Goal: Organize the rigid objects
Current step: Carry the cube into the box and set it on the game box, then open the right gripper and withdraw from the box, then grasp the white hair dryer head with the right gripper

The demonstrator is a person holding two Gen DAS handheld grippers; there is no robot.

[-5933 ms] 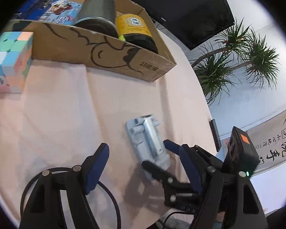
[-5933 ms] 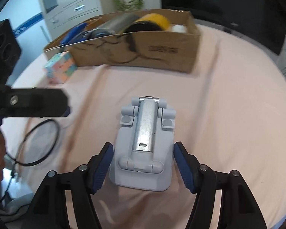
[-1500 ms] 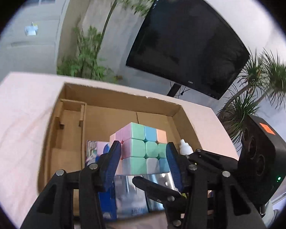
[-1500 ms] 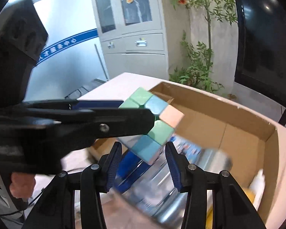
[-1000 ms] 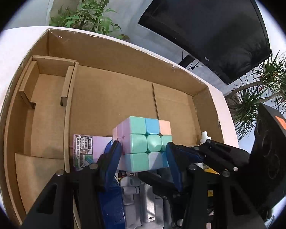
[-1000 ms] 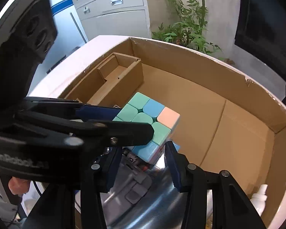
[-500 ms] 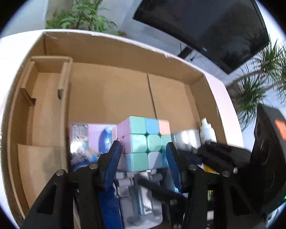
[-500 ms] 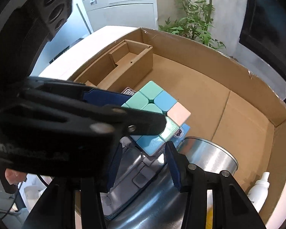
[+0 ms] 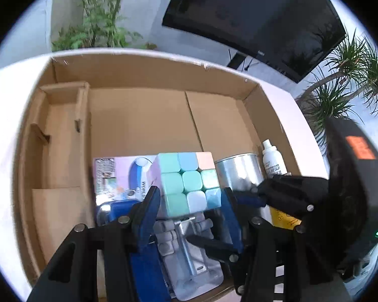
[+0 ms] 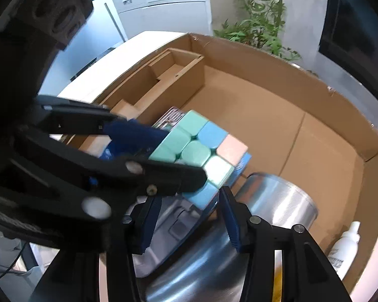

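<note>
My left gripper (image 9: 189, 202) is shut on a pastel puzzle cube (image 9: 187, 180) and holds it above the cardboard box (image 9: 143, 75). The cube also shows in the right wrist view (image 10: 201, 151), between the left gripper's blue pads (image 10: 136, 132). A grey metal-and-plastic stand (image 9: 186, 249) lies in the box below the cube. My right gripper (image 10: 189, 216) hangs over the stand (image 10: 174, 224) with its jaws apart and nothing between them. In the left wrist view the right gripper (image 9: 244, 198) sits just right of the cube.
In the box lie a silver tin (image 9: 239, 173), a white spray bottle (image 9: 273, 159), a yellow jar (image 9: 282, 219), a pink-and-blue carton (image 9: 121, 176) and a blue item (image 9: 113, 210). A cardboard divider (image 9: 63, 136) stands at the left. The box's far floor (image 10: 277, 118) is bare.
The left gripper has kept the cube and tilted up slightly over the box. The right gripper has stayed open over the stand beside the tin.
</note>
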